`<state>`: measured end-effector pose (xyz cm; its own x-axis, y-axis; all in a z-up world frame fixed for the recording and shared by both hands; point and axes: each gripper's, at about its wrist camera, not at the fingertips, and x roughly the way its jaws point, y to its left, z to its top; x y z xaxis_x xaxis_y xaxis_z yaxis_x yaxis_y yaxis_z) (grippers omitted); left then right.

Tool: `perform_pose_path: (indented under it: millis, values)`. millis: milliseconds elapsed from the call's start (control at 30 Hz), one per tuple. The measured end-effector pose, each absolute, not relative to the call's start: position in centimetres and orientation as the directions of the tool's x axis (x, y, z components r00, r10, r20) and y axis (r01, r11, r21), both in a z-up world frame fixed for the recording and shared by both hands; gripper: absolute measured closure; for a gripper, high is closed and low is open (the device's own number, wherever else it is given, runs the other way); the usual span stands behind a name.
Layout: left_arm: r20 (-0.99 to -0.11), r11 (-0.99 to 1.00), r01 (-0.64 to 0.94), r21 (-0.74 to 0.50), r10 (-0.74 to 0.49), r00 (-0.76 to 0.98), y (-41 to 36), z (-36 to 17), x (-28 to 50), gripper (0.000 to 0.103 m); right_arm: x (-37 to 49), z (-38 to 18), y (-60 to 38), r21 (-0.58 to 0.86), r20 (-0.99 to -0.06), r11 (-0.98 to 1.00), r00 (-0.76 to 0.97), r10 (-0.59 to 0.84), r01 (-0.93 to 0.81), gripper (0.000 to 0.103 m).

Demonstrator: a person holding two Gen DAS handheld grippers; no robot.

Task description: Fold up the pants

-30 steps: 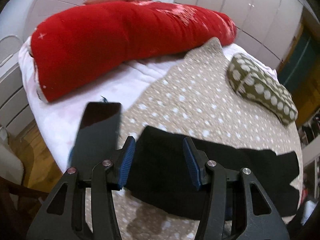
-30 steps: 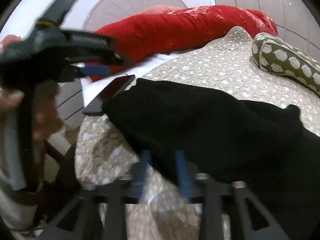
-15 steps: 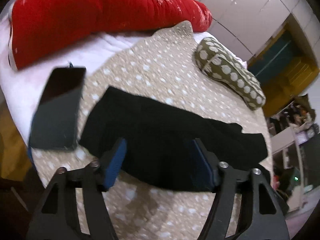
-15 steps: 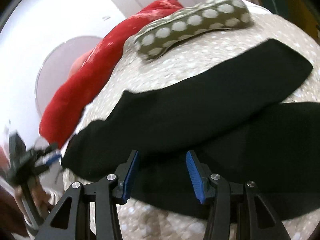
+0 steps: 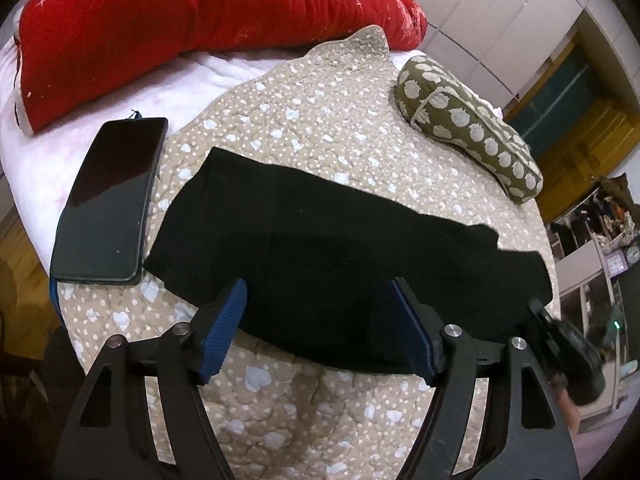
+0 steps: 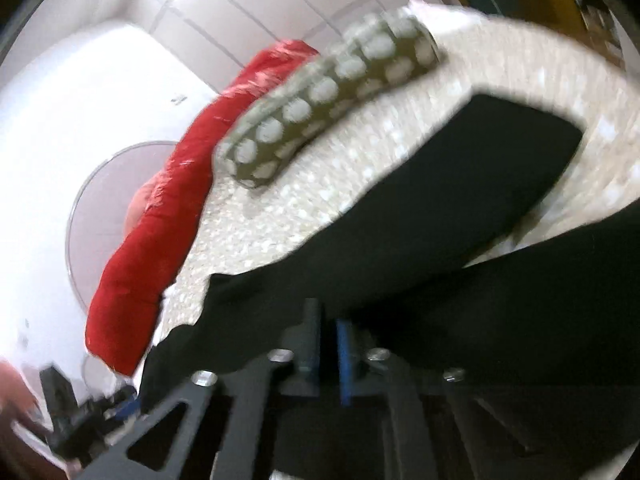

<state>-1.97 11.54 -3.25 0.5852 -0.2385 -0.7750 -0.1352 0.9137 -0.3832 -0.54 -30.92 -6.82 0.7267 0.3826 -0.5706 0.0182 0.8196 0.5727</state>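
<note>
The left camera looks down from above the bed (image 5: 340,92); the right camera sits low and close. Both see the pants (image 5: 328,256).

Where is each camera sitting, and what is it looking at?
Left wrist: on the left hand-held gripper, open above the black pants, looking across the bed past a phone; the right hand-held gripper shows.
Right wrist: on the right hand-held gripper, looking blurrily along the pants, fingers nearly together.
Both show pants, red pillow, dotted green pillow.

Pants (image 5: 340,248) on quilt (image 5: 320,120); phone (image 5: 108,200) left, bolster (image 5: 200,20) behind.
</note>
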Motion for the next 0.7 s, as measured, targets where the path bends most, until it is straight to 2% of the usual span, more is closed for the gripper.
perform_pose_path:
  millis: [100, 167, 300, 333, 367, 400, 433, 467, 500, 533, 567, 700]
  values:
    - [-0.765, 0.907, -0.162, -0.389, -0.219, 0.606, 12.8, -2.7, -2.0, 0.031, -4.5, -4.2, -30.2, 0.501, -0.571, 0.865, 0.736, 0.364, -0.039, 0.098]
    - [-0.754, 0.901, -0.183, -0.394, -0.203, 0.625, 13.7, -2.2, -2.2, 0.031, -6.6, -3.6, -29.7, 0.456, -0.603, 0.889, 0.718, 0.347, -0.046, 0.098]
    - [-0.759, 0.900, -0.214, -0.381, -0.172, 0.628, 14.8, -2.2, -2.1, 0.031, -7.3, -5.9, -29.3, 0.325, -0.706, 0.945, 0.669, 0.232, 0.015, 0.097]
    - [-0.765, 0.898, -0.222, -0.379, -0.169, 0.622, 15.0, -2.3, -2.0, 0.031, -7.0, -7.0, -29.7, 0.322, -0.746, 0.945, 0.631, 0.215, 0.058, 0.097]
    - [-0.770, 0.896, -0.233, -0.379, -0.165, 0.617, 15.3, -2.5, -2.0, 0.031, -7.1, -7.5, -29.9, 0.357, -0.748, 0.932, 0.618, 0.242, 0.066, 0.096]
    - [-0.771, 0.894, -0.243, -0.377, -0.157, 0.617, 15.6, -2.5, -2.0, 0.031, -7.5, -7.3, -30.0, 0.429, -0.707, 0.903, 0.632, 0.318, 0.024, 0.095]
    - [-0.771, 0.892, -0.255, -0.374, -0.146, 0.620, 15.9, -2.5, -2.1, 0.031, -7.7, -6.9, -29.7, 0.467, -0.672, 0.884, 0.641, 0.371, -0.023, 0.093]
    - [-0.770, 0.890, -0.266, -0.371, -0.134, 0.624, 16.2, -2.4, -2.1, 0.031, -7.8, -6.2, -28.9, 0.486, -0.640, 0.870, 0.643, 0.421, -0.086, 0.084]
    - [-0.770, 0.889, -0.271, -0.370, -0.130, 0.625, 16.3, -2.4, -2.1, 0.031, -7.7, -5.7, -28.0, 0.485, -0.626, 0.865, 0.639, 0.446, -0.128, 0.069]
    - [-0.770, 0.886, -0.274, -0.373, -0.132, 0.624, 16.5, -2.4, -2.0, 0.031, -7.5, -5.3, -26.8, 0.476, -0.617, 0.861, 0.630, 0.471, -0.177, 0.064]
    - [-0.770, 0.885, -0.276, -0.375, -0.132, 0.624, 16.6, -2.4, -2.0, 0.031, -7.2, -5.1, -25.3, 0.462, -0.610, 0.858, 0.621, 0.492, -0.227, 0.061]
    - [-0.781, 0.871, -0.322, -0.372, -0.105, 0.616, 17.9, -2.7, -2.1, 0.031, -6.2, -5.4, -18.8, 0.343, -0.638, 0.845, 0.559, 0.529, -0.410, 0.061]
